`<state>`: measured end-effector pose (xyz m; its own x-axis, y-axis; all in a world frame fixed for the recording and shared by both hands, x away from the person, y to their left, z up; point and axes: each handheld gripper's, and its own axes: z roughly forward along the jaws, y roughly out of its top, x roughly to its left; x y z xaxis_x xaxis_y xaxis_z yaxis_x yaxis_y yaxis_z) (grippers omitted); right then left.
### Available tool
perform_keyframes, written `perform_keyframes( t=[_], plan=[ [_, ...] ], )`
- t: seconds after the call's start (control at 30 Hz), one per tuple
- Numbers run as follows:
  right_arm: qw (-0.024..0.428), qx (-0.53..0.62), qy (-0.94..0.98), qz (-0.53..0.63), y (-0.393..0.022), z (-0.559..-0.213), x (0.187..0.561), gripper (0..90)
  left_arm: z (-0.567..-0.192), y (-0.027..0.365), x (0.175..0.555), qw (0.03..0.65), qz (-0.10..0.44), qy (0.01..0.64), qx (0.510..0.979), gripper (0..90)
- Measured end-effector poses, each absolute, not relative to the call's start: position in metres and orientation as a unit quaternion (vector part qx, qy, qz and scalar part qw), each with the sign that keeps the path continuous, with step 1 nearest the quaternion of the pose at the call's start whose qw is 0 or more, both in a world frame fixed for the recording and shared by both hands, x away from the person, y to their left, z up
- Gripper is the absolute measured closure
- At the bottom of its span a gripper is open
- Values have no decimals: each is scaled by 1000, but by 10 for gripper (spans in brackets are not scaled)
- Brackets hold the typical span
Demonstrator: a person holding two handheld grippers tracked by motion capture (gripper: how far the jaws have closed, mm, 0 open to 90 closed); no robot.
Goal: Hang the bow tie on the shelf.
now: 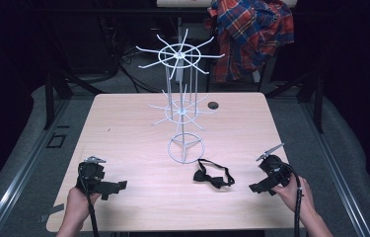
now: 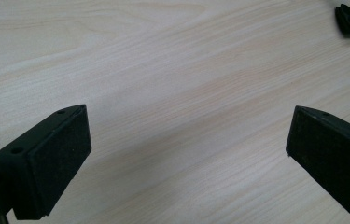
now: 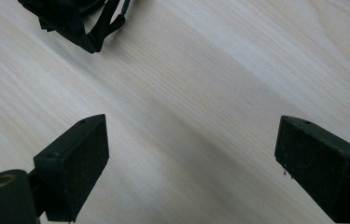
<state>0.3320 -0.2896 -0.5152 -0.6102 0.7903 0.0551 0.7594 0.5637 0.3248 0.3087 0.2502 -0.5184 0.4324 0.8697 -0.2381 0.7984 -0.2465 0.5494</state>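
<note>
Jaws: your left gripper (image 1: 113, 188) and right gripper (image 1: 260, 186) both gape wide, holding nothing.
Bow tie (image 1: 213, 175): near the table's (image 1: 123, 128) front edge, between your grippers.
Handling: likely light, soft, floppy; pinch its centre knot.

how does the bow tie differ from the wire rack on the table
The bow tie is black, soft and lies flat; the wire rack is white, rigid and stands upright. The bow tie sits nearer the person, the rack farther back at mid-table. Both rest on the table, untouched.
</note>
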Motion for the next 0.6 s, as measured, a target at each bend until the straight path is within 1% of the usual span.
perform_keyframes(
  t=[0.43,0.53,0.57,0.6],
  plan=[
    [47,426,888,164,-277,-516,334,61,-519,251,308,307,61,530,788,1],
    [55,441,874,197,-274,-519,332,53,-519,252,307,310,60,530,787,1],
    [52,425,888,167,-275,-514,334,52,-519,252,307,309,60,530,788,1],
    [52,424,889,167,-275,-514,335,51,-519,251,307,309,60,530,788,1]
  ],
)
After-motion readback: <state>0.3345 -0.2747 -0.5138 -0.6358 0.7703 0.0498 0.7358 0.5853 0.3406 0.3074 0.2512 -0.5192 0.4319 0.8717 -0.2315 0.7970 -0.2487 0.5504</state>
